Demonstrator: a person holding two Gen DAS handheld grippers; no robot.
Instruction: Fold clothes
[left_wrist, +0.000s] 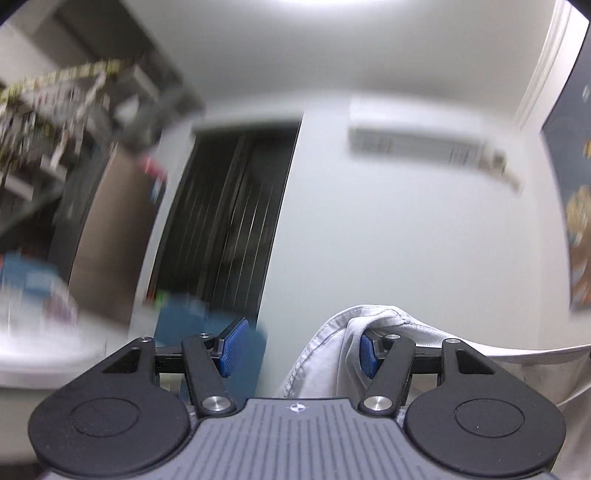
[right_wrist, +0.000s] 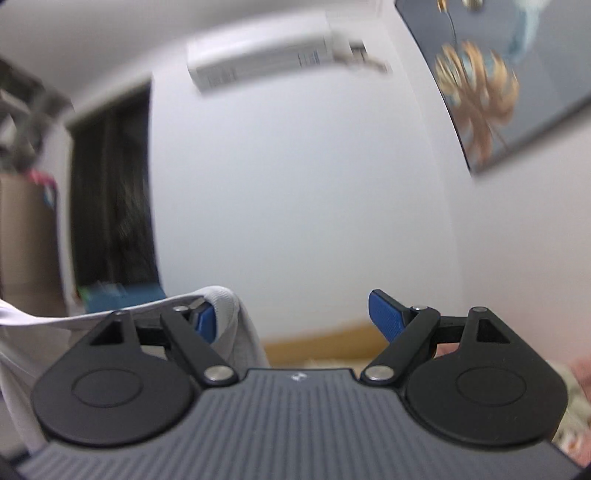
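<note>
A light grey garment (left_wrist: 325, 354) hangs over the right finger of my left gripper (left_wrist: 301, 349), whose jaws stand wide apart; its hemmed edge drapes down between the fingers. In the right wrist view the same garment (right_wrist: 236, 325) is hooked over the left finger of my right gripper (right_wrist: 295, 319), which is also wide open. The cloth stretches taut between the two grippers. Both grippers are raised and point up at the wall, so the rest of the garment is hidden below.
A white wall with an air conditioner (left_wrist: 417, 142) faces me. A dark doorway (left_wrist: 229, 214), cardboard box (left_wrist: 110, 236) and cluttered shelves (left_wrist: 48, 122) are to the left. A framed picture (right_wrist: 491, 81) hangs on the right. A blue box (left_wrist: 207, 350) sits low by the doorway.
</note>
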